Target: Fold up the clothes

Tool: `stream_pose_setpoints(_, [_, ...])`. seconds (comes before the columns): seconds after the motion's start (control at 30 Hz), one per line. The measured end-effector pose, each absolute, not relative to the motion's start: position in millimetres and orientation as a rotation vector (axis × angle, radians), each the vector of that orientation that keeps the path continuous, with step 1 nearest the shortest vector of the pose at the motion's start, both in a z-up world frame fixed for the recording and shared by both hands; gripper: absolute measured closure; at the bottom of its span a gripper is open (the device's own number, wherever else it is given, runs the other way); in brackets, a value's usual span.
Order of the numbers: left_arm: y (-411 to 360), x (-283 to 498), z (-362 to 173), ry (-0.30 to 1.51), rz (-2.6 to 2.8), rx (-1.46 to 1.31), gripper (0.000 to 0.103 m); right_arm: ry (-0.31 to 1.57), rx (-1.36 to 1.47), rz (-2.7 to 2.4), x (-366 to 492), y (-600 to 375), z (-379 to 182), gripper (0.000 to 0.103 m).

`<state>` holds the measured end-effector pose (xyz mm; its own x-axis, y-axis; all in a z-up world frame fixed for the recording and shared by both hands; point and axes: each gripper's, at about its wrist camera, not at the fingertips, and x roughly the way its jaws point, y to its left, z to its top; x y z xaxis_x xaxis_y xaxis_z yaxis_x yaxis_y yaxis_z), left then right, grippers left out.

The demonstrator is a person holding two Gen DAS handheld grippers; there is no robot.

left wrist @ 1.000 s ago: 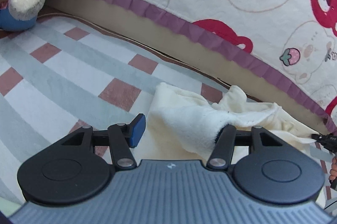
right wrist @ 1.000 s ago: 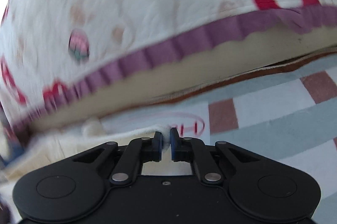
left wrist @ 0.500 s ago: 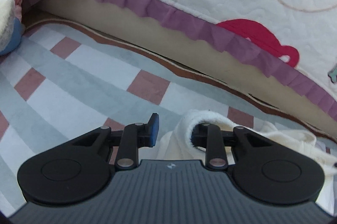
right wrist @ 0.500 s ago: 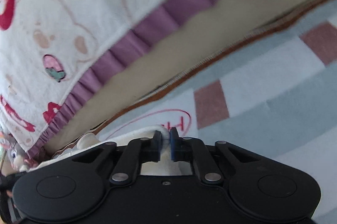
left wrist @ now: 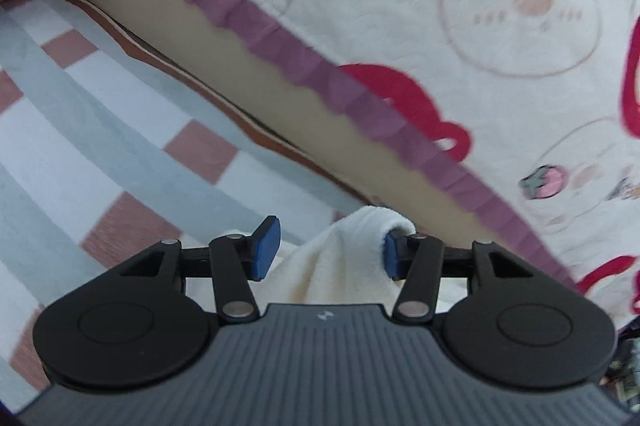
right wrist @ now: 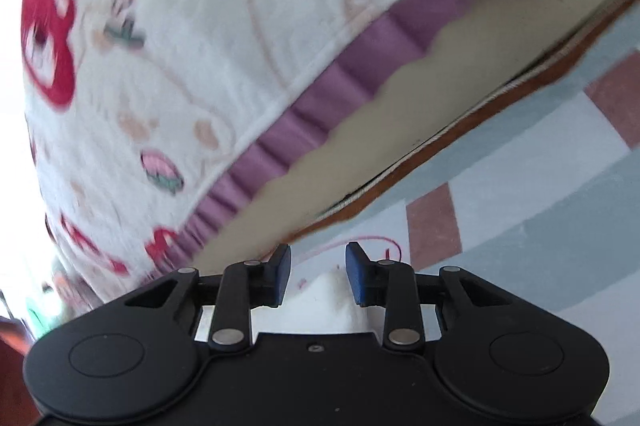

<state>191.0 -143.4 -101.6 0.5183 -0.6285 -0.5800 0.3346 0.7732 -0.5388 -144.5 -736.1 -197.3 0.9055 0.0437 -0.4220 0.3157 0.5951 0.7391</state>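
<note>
Both your grippers just opened up: left gripper (left wrist: 326, 248) and right gripper (right wrist: 318, 276) gape around the cream fleece garment (left wrist: 340, 266), squeezing nothing.

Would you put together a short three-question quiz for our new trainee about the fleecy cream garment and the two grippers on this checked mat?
1. True or false: the right gripper is clamped shut on the cream garment.
2. Which pad of the left gripper does the garment's raised fold drape over? A) the pad on the left of the picture B) the pad on the right of the picture C) neither
3. Fill in: the frill along the edge of the bear-print quilt is ____ in colour.

Key: 1 false, its jaws have just opened and stand apart around a peak of cloth; 2 B; 3 purple.
</note>
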Motion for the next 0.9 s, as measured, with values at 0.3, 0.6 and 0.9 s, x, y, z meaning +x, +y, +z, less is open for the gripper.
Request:
stream_pose_setpoints(0.3, [-102.0,210.8,-126.7,1.047,-0.667,-1.000,0.051,0.595,0.655,-0.096,-117.9,-701.4,-196.5,0.060])
stream_pose_setpoints(0.6, [-165.0,162.5,-89.6,0.995,-0.750,-0.059,0.046,0.651,0.591,-0.179,-113.8,-694.8,-207.9,0.060])
stream_pose_setpoints(0.9, [-188.2,136.1,-124.8,0.989,-0.646,0.338,0.044,0.616,0.605,-0.184,-107.4,-692.1,-219.3,0.056])
